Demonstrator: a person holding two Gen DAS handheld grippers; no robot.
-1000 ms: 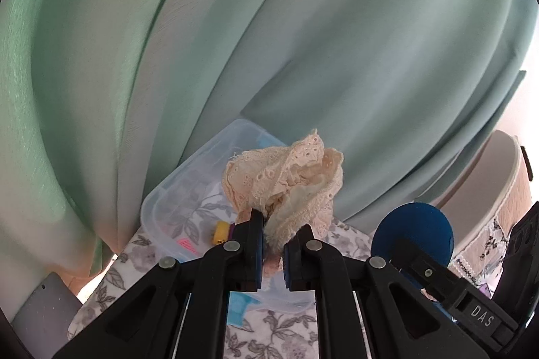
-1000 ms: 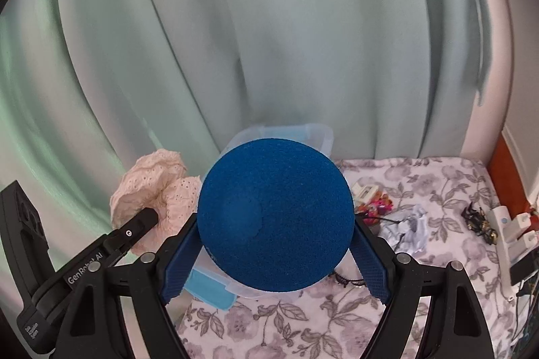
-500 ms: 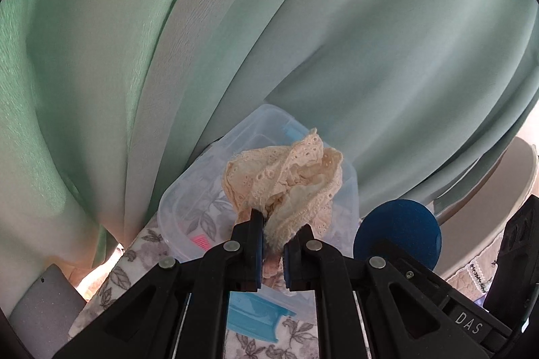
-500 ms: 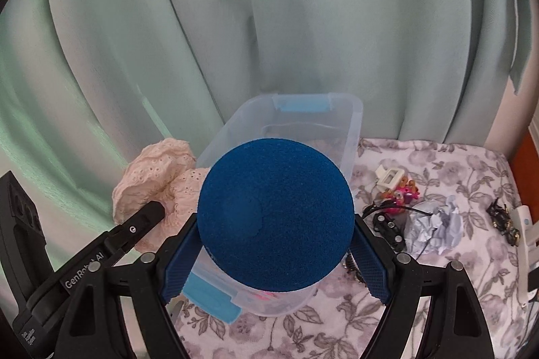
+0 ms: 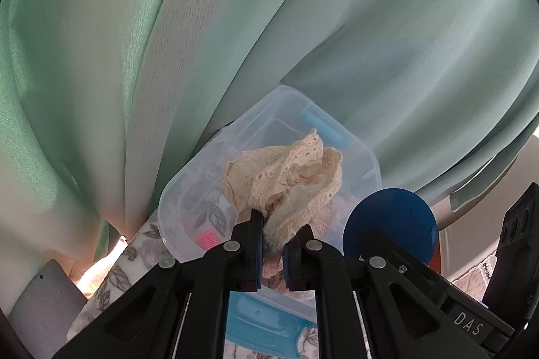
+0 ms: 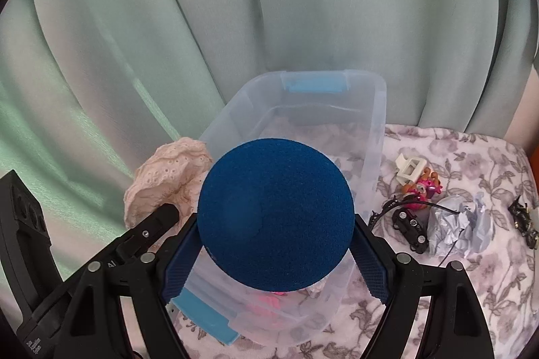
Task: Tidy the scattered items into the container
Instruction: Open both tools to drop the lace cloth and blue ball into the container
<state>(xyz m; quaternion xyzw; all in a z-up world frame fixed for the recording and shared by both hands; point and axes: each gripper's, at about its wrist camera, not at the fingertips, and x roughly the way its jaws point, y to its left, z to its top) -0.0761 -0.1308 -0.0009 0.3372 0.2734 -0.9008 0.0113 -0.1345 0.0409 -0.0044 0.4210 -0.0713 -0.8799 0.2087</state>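
Left wrist view: left tongs point(image 5: 273, 236) pinching cream lace cloth point(image 5: 286, 180), above clear container point(image 5: 188, 187).
Right wrist view: right tongs point(image 6: 274, 252) spread wide, clamping blue ball point(image 6: 275, 214) over the container point(image 6: 377, 136).
Risk: released ball may bounce out; cloth may snag the rim.

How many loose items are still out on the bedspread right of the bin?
6 that I can make out: white clip, pink toy, toy car, headband, crumpled paper, dark trinket at far right. The ball may hide more.
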